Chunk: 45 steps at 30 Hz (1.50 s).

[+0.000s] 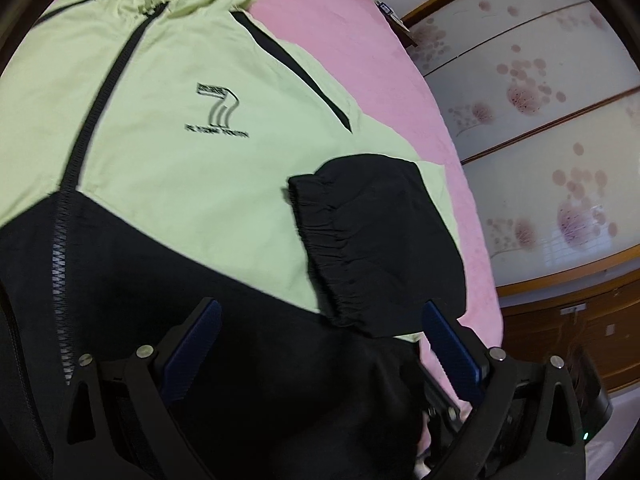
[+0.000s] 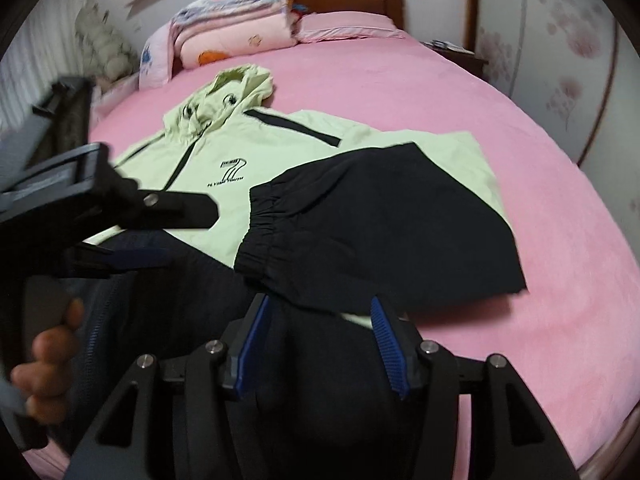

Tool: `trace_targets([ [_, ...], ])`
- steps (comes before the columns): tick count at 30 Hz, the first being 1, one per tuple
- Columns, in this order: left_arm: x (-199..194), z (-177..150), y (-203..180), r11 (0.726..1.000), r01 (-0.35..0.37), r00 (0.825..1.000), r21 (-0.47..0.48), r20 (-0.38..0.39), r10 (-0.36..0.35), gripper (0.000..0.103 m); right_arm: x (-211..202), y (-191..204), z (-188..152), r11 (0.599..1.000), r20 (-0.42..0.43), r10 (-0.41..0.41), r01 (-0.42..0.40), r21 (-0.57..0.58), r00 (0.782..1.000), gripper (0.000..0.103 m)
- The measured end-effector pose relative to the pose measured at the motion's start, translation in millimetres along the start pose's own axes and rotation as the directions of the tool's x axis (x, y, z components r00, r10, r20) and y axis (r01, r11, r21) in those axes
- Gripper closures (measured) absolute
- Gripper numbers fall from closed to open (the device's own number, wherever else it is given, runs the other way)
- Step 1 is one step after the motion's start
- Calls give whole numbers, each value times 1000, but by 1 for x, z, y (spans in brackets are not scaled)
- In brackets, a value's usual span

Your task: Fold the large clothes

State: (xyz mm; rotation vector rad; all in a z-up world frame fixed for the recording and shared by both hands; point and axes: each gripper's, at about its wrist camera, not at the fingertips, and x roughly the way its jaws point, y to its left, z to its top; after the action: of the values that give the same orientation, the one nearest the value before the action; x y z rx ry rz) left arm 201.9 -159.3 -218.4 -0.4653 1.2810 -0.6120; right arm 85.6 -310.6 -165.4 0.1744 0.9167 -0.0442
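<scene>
A pale green and black hooded jacket [image 1: 168, 152] lies front up on the pink bed, hood at the far end; it also shows in the right wrist view [image 2: 320, 152]. Its black sleeve [image 1: 376, 240] with an elastic cuff is folded across the chest, also visible in the right wrist view [image 2: 376, 232]. My left gripper [image 1: 320, 320] is open over the black hem with nothing between its blue pads. My right gripper [image 2: 318, 312] is open just short of the folded sleeve, above the black hem. The left gripper [image 2: 160, 232] appears at the left of the right wrist view.
The pink bedsheet [image 2: 500, 160] stretches to the right of the jacket. Folded quilts [image 2: 232, 28] and a pillow [image 2: 344, 28] sit by the wooden headboard. A flowered wardrobe door [image 1: 540, 120] stands beside the bed. A bedside table [image 2: 456, 50] stands at the far right.
</scene>
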Motion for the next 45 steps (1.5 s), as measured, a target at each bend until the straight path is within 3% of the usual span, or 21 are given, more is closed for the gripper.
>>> trace_targets([
  [3, 19, 3, -2, 996, 67, 996, -52, -50, -69, 17, -11, -10, -8, 998, 8, 22, -23, 57, 1000, 51],
  [9, 54, 6, -4, 987, 93, 992, -128, -78, -103, 18, -18, -24, -16, 993, 16, 41, -42, 110, 999, 51],
  [11, 59, 8, -6, 980, 138, 986, -145, -71, -150, 32, -18, -28, -17, 991, 18, 49, -50, 123, 999, 51],
  [13, 67, 8, -8, 973, 159, 980, -166, -93, -176, 59, -17, -30, -17, 989, 17, 55, -57, 135, 998, 51],
  [15, 77, 9, -14, 972, 163, 977, -171, -107, -182, 68, -16, -32, -18, 987, 18, 63, -65, 147, 998, 51],
  [19, 94, 8, -32, 977, 150, 978, -152, -120, -169, 70, -19, -33, -20, 985, 28, 70, -74, 155, 997, 51],
  [20, 98, 8, -37, 981, 132, 981, -143, -121, -150, 77, -19, -33, -21, 985, 29, 69, -73, 155, 997, 51],
  [21, 97, 10, -38, 987, 101, 986, -128, -121, -116, 95, -20, -33, -22, 985, 29, 67, -70, 155, 997, 51],
  [22, 97, 10, -41, 990, 80, 988, -113, -119, -94, 95, -21, -33, -22, 986, 28, 64, -68, 155, 998, 51],
  [25, 77, 21, -67, 1000, 5, 999, -12, -33, -5, 96, -22, -37, -25, 987, 20, 45, -48, 156, 999, 51],
  [27, 48, 36, -94, 996, -44, 998, 81, 55, 40, 96, -21, -42, -26, 986, 16, 37, -39, 161, 999, 51],
  [31, -10, 70, -128, 977, -111, 974, 182, 216, 71, 96, -13, -51, -19, 985, 6, 18, -19, 174, 1000, 51],
  [36, -94, 111, -134, 962, -186, 921, 199, 377, 100, 96, 11, -60, 9, 979, 17, 18, -21, 202, 1000, 51],
  [38, -120, 121, -133, 950, -237, 890, 203, 437, 129, 96, 28, -62, 22, 978, 5, 21, -22, 206, 1000, 51],
  [43, -165, 139, -102, 943, -296, 851, 150, 491, 188, 96, 70, -56, 47, 979, -47, 34, -24, 201, 998, 51],
  [45, -172, 138, -85, 943, -307, 843, 128, 496, 207, 96, 80, -52, 56, 980, -49, 33, -23, 195, 998, 51],
])
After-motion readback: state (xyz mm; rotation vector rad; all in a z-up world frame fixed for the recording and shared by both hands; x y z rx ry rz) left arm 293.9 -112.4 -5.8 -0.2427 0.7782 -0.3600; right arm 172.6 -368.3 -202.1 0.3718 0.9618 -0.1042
